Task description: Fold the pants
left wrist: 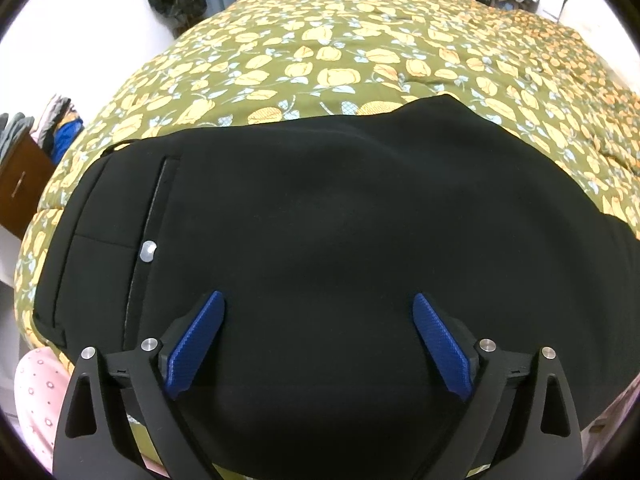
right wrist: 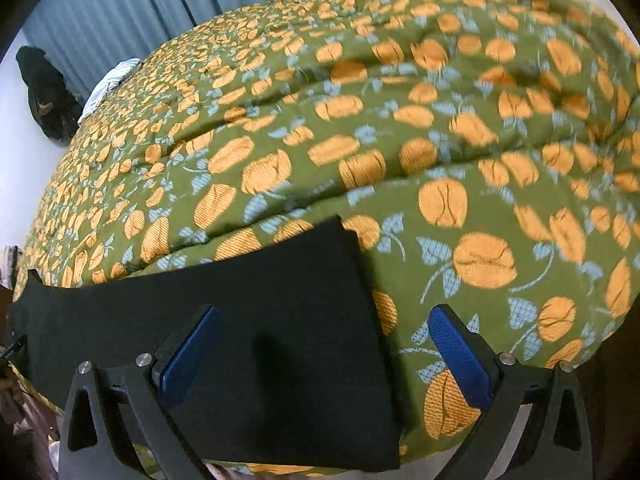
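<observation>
While no brand, label or writing can be read in either view, the left gripper point(left wrist: 318, 304) shows its blue fingers point(left wrist: 440, 344) spread wide above the black pants point(left wrist: 320, 208), nothing clamped. The right gripper point(right wrist: 322, 318) likewise has its fingers point(right wrist: 460, 352) apart, straddling the pant-leg end's edge without pinching it. Only the left view shows the waist end with a pale button point(left wrist: 148, 250) and pocket seam; only the right shows the leg end. The pants lie flat on the floral bedspread point(right wrist: 360, 120).

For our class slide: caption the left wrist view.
Open left gripper hovers above black pants spread on a floral quilt.
</observation>
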A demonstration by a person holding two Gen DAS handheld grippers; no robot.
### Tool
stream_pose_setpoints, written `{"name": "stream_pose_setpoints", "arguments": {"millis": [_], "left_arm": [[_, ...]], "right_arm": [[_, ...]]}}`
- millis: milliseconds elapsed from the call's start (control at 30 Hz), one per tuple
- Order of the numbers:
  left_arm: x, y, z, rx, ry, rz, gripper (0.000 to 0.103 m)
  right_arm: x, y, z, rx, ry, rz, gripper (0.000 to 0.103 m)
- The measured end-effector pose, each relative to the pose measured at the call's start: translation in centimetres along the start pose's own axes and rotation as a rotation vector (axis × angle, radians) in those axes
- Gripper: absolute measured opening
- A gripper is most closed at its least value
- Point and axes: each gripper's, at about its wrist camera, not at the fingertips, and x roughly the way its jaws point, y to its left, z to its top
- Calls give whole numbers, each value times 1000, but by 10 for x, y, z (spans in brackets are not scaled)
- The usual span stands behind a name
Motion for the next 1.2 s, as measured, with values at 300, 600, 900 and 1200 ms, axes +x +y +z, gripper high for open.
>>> {"name": "stream_pose_setpoints", "arguments": {"millis": [300,600,900,1200], "left_arm": [[0,-1,0,-5,0,8,97],[1,-1,-1,-7,-9,8,99],[-1,-1,-2,2,-9,-2,99],[1,-3,-1,-6,-2,12,99]], "right_arm": [[12,-39,-8,170,82,185,31],[-18,-19,-8,85,56,116,16],[-3,18,5,-159,70,62,60],[-35,45,-12,-315,54,63,60]]}}
